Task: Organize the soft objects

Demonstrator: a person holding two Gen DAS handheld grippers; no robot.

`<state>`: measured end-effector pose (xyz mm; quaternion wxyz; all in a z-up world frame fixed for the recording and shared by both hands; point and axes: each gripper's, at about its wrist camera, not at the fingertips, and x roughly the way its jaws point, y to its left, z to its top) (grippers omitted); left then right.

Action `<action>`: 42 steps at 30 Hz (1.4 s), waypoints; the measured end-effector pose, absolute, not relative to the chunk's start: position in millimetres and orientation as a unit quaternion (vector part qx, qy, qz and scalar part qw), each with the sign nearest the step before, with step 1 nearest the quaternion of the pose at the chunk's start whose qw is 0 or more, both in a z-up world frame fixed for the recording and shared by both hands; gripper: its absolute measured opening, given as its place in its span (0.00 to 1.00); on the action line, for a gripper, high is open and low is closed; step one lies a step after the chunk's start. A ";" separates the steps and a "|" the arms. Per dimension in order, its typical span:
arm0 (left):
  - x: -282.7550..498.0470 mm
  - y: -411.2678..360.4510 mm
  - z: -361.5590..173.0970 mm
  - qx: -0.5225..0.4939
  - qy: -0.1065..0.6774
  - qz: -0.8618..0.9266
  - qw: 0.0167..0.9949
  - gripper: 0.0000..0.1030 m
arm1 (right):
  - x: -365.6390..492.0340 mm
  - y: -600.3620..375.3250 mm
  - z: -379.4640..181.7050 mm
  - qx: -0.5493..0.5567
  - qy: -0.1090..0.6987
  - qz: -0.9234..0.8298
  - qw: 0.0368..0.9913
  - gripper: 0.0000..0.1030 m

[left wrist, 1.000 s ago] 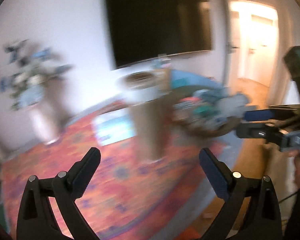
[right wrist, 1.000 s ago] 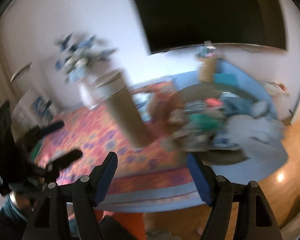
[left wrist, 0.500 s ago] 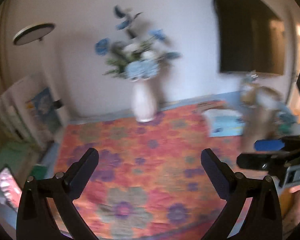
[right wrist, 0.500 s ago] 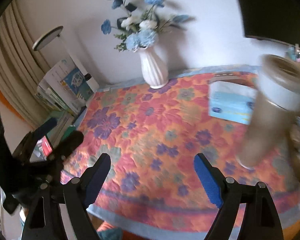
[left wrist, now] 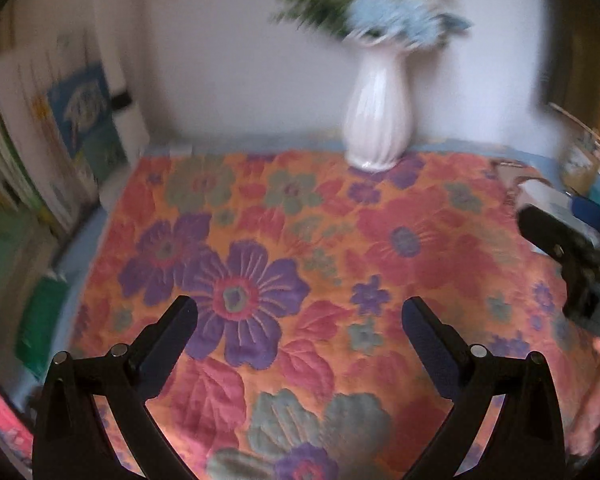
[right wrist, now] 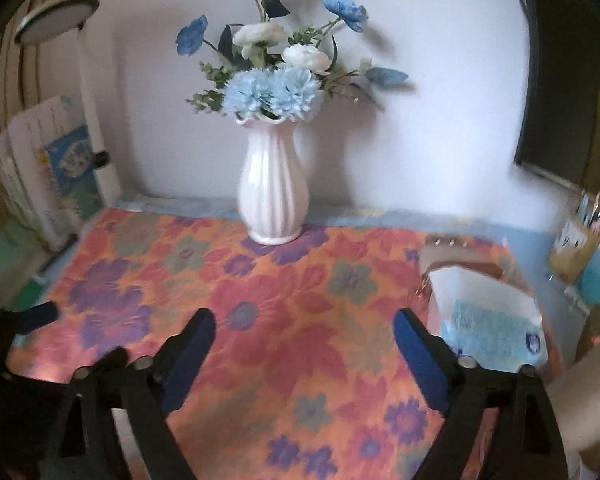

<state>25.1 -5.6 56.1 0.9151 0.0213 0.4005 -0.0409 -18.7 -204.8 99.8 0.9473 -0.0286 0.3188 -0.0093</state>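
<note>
No soft objects show in either view now. My left gripper (left wrist: 300,316) is open and empty above the flowered orange cloth (left wrist: 340,264) on the table. My right gripper (right wrist: 304,328) is open and empty over the same cloth (right wrist: 300,320). The right gripper also shows at the right edge of the left wrist view (left wrist: 572,232). The left gripper shows at the left edge of the right wrist view (right wrist: 16,324).
A white vase with blue flowers (right wrist: 274,196) stands at the back of the table, also in the left wrist view (left wrist: 378,120). A tissue box (right wrist: 488,320) lies at the right. A pen holder (right wrist: 576,252) stands far right. Books (left wrist: 40,152) lean at the left.
Both views have swung left, away from the pile of soft things and the cardboard tube, and down toward the cloth. Both grippers stay open.
</note>
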 end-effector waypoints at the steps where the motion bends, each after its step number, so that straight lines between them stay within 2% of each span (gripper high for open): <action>1: 31.0 -1.4 47.9 0.015 0.403 -0.032 0.915 0.99 | -13.0 -204.6 91.6 -0.030 0.322 -0.015 0.946 0.94; 10: 51.6 16.0 21.3 -0.001 0.412 0.021 0.911 0.99 | 17.1 -221.0 43.5 0.026 0.384 0.006 0.923 0.94; 13: 58.0 19.6 12.4 -0.009 0.442 0.021 0.897 0.99 | 19.9 -224.9 38.0 0.037 0.398 0.010 0.917 0.94; 25: 63.2 23.0 5.5 -0.020 0.464 0.019 0.885 0.99 | 24.5 -223.6 34.2 0.034 0.414 0.010 0.910 0.94; 42: 62.6 20.4 2.7 -0.024 0.455 0.034 0.890 1.00 | 26.8 -225.9 32.1 0.032 0.422 0.008 0.906 0.94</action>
